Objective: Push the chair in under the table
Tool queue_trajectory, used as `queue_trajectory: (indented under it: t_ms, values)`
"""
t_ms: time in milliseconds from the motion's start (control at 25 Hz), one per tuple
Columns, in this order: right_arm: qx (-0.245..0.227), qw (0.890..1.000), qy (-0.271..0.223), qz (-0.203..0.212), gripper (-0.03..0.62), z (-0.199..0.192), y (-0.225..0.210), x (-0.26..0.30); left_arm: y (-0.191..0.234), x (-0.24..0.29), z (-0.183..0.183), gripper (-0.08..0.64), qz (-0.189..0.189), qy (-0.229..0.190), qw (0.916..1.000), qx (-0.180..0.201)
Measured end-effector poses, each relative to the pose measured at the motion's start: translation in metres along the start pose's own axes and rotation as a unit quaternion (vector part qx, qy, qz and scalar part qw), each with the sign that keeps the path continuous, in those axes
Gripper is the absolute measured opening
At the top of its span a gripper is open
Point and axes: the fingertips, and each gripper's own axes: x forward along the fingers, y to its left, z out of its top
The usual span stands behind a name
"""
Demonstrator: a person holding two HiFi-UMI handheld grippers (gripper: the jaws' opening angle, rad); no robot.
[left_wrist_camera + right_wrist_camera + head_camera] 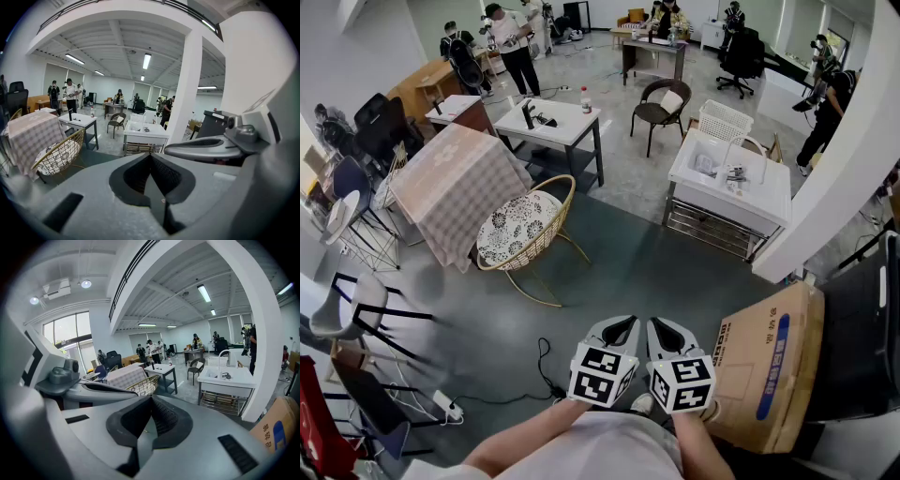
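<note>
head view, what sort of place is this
Probably a large open lab or studio staged with household furniture: a freestanding white sink unit, a cloth-covered table and a wicker basket chair, with several people standing farther back.

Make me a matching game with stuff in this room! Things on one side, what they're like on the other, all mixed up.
Things:
1. basket chair
2. cardboard box
3. white table
4. sink unit

What they're like:
A. blue stripe on its side
B. right beside the white pillar
C. a bottle stands on it
D. holds a flower-patterned cushion

Pairs: 1-D, 2-A, 3-C, 4-B.
</note>
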Motion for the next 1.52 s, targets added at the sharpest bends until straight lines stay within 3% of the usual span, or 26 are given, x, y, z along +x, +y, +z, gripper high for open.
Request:
queue_trajectory:
  t_ms: [400,720,1120,1520]
  values:
    - [0.010,1.000,0.010,0.009,0.003,-0.012,-0.036,-0.011,-0.027,0.027,-0.001,0.005,0.007,0.009,0.9999,-0.009]
    - [0.010,0.999,0.018,0.034,0.003,-0.019,-0.063,-0.012,-0.034,0.041,0.002,0.005,0.039,0.011,0.9990,-0.016]
    - [-0.002,0.998,0.032,0.051,0.003,-0.010,-0.084,0.032,-0.008,0.083,0.008,0.005,0.048,0.019,0.9980,-0.037]
    - [-0.013,0.996,0.063,0.061,0.003,0.021,-0.098,0.123,0.064,0.138,0.037,0.005,0.043,0.035,0.9971,-0.053]
